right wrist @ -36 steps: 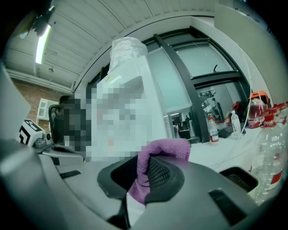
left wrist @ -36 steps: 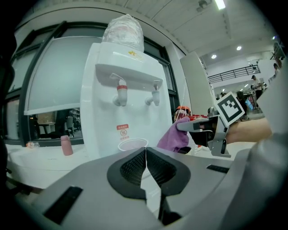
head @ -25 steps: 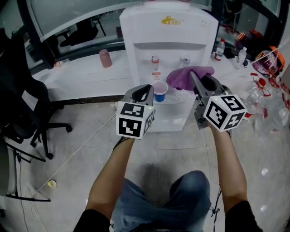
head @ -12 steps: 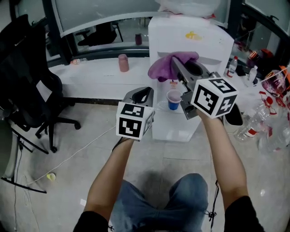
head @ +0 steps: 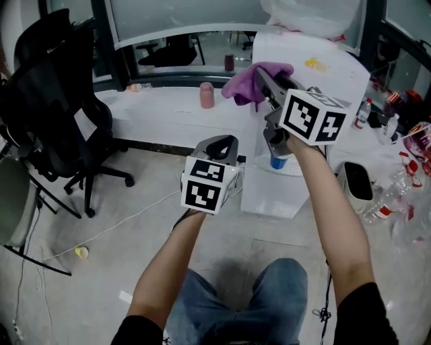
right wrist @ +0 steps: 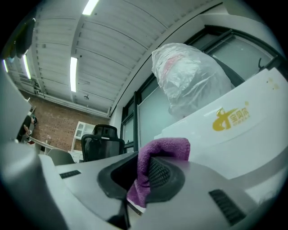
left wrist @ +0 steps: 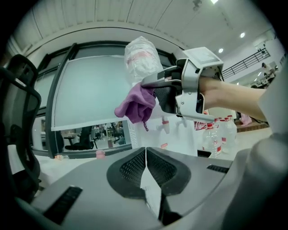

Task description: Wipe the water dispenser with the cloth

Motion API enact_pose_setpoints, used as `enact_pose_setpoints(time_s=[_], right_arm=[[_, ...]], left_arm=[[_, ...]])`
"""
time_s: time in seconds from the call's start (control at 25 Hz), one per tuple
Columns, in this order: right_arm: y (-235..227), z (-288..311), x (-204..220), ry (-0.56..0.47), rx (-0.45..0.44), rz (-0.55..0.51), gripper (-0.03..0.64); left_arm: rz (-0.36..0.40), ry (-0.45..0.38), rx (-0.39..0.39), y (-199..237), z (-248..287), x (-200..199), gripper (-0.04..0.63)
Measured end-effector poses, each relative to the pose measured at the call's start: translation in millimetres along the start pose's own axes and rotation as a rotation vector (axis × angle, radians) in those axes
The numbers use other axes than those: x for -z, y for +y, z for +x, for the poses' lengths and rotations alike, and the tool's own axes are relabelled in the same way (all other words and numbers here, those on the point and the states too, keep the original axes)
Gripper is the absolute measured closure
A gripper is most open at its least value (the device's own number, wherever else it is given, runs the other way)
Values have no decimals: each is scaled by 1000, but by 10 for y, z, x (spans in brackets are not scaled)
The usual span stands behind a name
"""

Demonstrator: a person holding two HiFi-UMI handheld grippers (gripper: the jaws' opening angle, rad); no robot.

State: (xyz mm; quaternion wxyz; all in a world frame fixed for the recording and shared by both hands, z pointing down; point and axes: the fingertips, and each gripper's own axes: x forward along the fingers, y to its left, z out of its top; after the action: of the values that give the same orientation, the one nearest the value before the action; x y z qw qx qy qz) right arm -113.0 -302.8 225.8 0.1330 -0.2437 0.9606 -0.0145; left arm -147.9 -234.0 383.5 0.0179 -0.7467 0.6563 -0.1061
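The white water dispenser (head: 316, 77) with a yellow logo stands ahead, a bag-covered bottle (head: 310, 15) on top. My right gripper (head: 259, 75) is shut on the purple cloth (head: 250, 81), raised beside the dispenser's upper left corner. In the right gripper view the cloth (right wrist: 155, 157) folds between the jaws, with the dispenser's top front (right wrist: 243, 121) just beyond. My left gripper (head: 225, 143) hangs lower, in front of the dispenser, shut and empty. From the left gripper view the cloth (left wrist: 135, 104) dangles from the right gripper (left wrist: 150, 83). A blue cup (head: 277, 162) sits on the drip tray.
A black office chair (head: 54, 114) stands at the left. A white ledge (head: 161, 111) carrying a pink cup (head: 207, 95) runs behind. Plastic bottles (head: 404, 175) and a white bin (head: 357, 182) crowd the floor at the right. A cable (head: 121, 219) lies on the floor.
My right gripper has lifted the cloth from the tap area up to the dispenser's upper left corner. The head view has swung left. The left gripper stays low and shut.
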Motion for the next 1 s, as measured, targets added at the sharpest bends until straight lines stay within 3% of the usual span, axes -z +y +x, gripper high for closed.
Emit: enact_pose_setpoints(time_s=[0.52, 0.72, 1.0], right_arm=[[-80, 174, 408, 50, 48, 61, 577], [-97, 144, 728, 109, 54, 35, 577], [-132, 87, 1261, 177, 75, 104, 577]], left_arm=[[-16, -10, -20, 188, -78, 67, 568], [-30, -2, -18, 205, -69, 189, 568], [-52, 23, -10, 204, -73, 441, 567]])
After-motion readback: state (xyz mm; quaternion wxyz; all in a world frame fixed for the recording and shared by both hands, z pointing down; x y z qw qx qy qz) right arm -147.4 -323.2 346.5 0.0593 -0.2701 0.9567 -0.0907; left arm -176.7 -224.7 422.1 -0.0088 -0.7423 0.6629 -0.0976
